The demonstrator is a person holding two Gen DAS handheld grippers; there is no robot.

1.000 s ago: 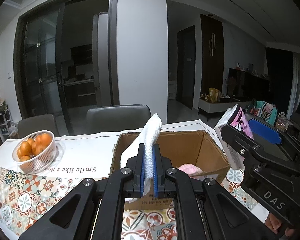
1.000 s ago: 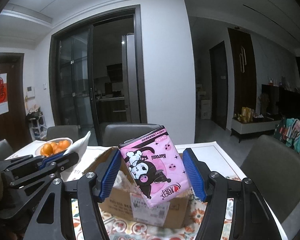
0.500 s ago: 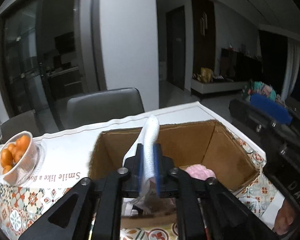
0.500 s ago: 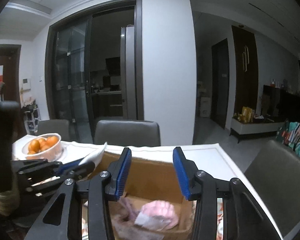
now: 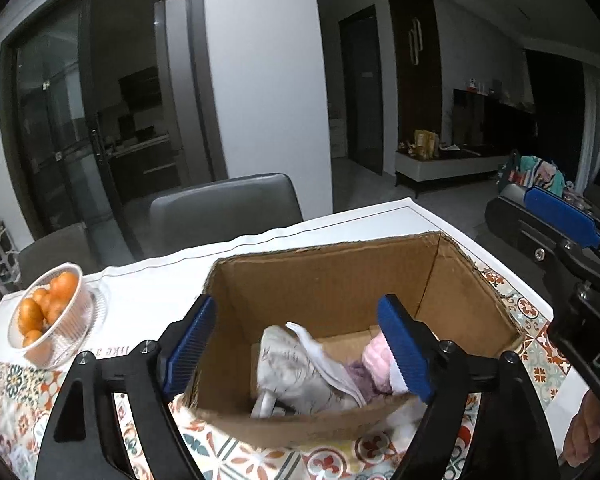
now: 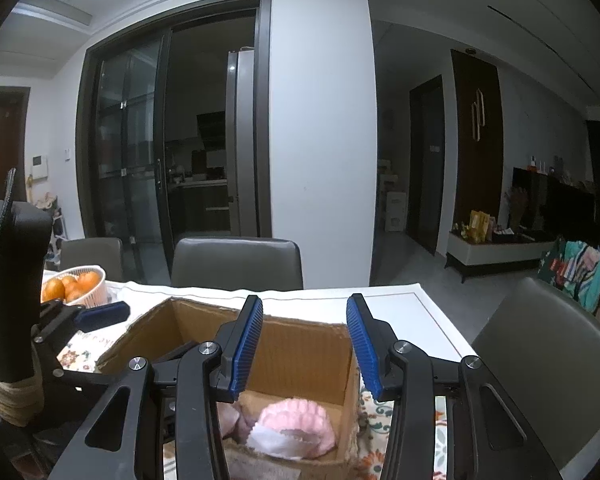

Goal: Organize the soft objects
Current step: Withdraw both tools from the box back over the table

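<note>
Left gripper (image 5: 296, 344): jaws spread wide, nothing between the blue pads; it hangs over the near rim of the cardboard box (image 5: 328, 280).
Right gripper (image 6: 306, 348): jaws apart, empty; it hovers over the box's right half, in the left wrist view just beside the box on its right.
Box contents: a crumpled white cloth (image 5: 300, 364) lies at the near-middle of the floor; a pink soft item (image 6: 296, 426) sits right of it; a purplish piece (image 5: 358, 374) shows between the two. What lies under them is hidden.
Box state: open top, ragged edges, standing on the patterned tablecloth (image 5: 4, 392). Far half of the floor is bare cardboard.
White scrap (image 5: 406, 420): something pale shows outside the near right corner of the box, partly behind the left gripper; too blurred to name.
Risk 1: the cloth is loosely heaped and springy; judged likely to ride up the wall if more is dropped on it.
Risk 2: both grippers sit close over a light box; a lowered finger catching the rim could drag or tip it.
Risk 3: the pale scrap outside may be a soft item missed.
Fruit basket (image 5: 56, 316): white mesh bowl of oranges (image 5: 44, 308), left of the box, well apart from it.
Far side: grey chair (image 6: 236, 262) at the table's far edge.
</note>
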